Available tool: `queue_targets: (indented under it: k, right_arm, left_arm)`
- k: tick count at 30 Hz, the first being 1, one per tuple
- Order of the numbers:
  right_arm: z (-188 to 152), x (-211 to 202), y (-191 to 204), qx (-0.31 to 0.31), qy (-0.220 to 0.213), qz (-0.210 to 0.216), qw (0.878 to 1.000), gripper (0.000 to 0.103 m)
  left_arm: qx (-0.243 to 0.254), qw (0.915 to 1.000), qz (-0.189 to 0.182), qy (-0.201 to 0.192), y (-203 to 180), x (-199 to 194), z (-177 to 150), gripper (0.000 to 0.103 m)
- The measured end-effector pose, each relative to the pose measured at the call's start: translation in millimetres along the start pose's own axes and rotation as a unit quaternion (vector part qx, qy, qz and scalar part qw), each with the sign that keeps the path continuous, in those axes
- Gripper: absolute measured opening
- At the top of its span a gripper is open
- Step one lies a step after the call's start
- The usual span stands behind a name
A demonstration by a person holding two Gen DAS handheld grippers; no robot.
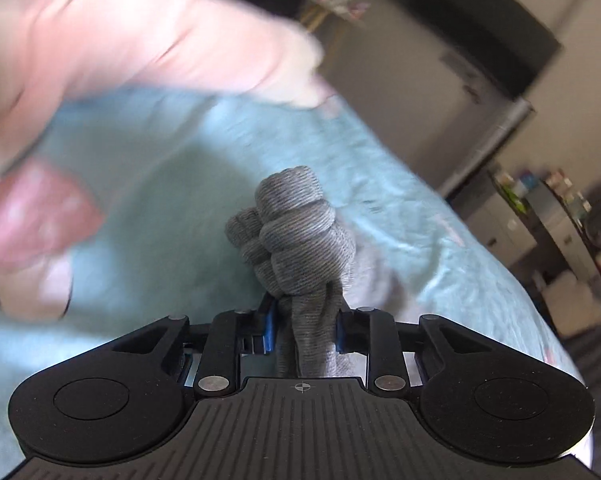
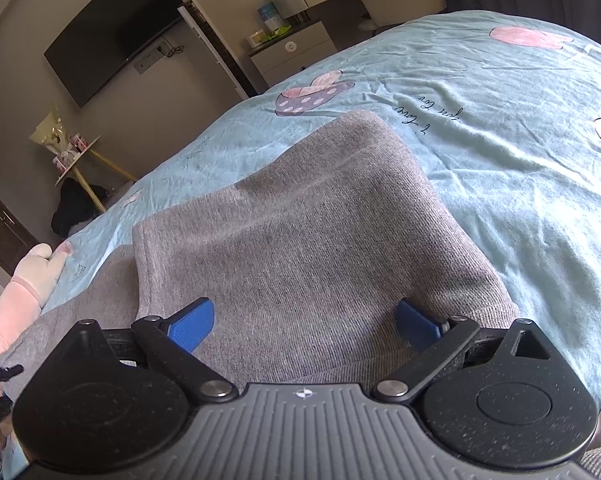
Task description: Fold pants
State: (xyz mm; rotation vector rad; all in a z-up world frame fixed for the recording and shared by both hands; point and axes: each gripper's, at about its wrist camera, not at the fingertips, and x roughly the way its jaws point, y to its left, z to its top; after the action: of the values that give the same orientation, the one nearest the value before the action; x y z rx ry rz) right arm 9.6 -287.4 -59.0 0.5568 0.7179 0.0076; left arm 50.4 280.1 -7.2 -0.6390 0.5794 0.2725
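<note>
The grey knit pants (image 2: 300, 232) lie on a light blue bedspread (image 2: 520, 160), with a folded panel laid over a lower layer in the right wrist view. My right gripper (image 2: 306, 322) is open, its blue pads spread wide just above the near edge of the folded panel. My left gripper (image 1: 305, 326) is shut on a bunched wad of the grey pants fabric (image 1: 296, 228), which bulges out beyond the blue pads. That view is blurred by motion.
A pink and white sleeve (image 1: 120, 40) fills the upper left of the left wrist view and shows at the left edge of the right wrist view (image 2: 24, 284). Beyond the bed stand a wall TV (image 2: 112, 28), white drawers (image 2: 292, 52) and a small round table (image 2: 76, 156).
</note>
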Motion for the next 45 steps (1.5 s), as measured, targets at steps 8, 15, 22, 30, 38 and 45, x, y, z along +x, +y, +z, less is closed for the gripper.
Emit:
queue_targets:
  k: [8,15,22,30,38,45]
  right_arm:
    - [0,-4,-4,0.016,-0.006,0.007,1.0,0.098]
    - [1,-7,-6,0.022,-0.006,0.014,1.0,0.097]
    - [5,-8,-7,0.025,0.006,0.027,0.999,0.098]
    - [16,-10,34,0.01,0.027,0.123,0.992,0.096]
    - [20,59,106,0.05,0.135,0.227,0.963,0.09]
    - [16,118,132,0.026,0.208,0.19,0.959,0.09]
  left_arm:
    - [0.226,0.9702,-0.072,-0.051,-123,-42,-28,0.024]
    - [0.355,0.9291,-0.103,0.008,-186,-25,-100,0.025]
    - [0.336,0.9316,-0.051,0.128,-192,-2,-130,0.051]
    - [0.236,0.9642,-0.046,0.111,-131,-41,-108,0.09]
    - [0.115,0.9785,0.052,0.163,-90,-16,-103,0.088]
    - [0.145,0.973,0.064,0.168,-94,-9,-113,0.087]
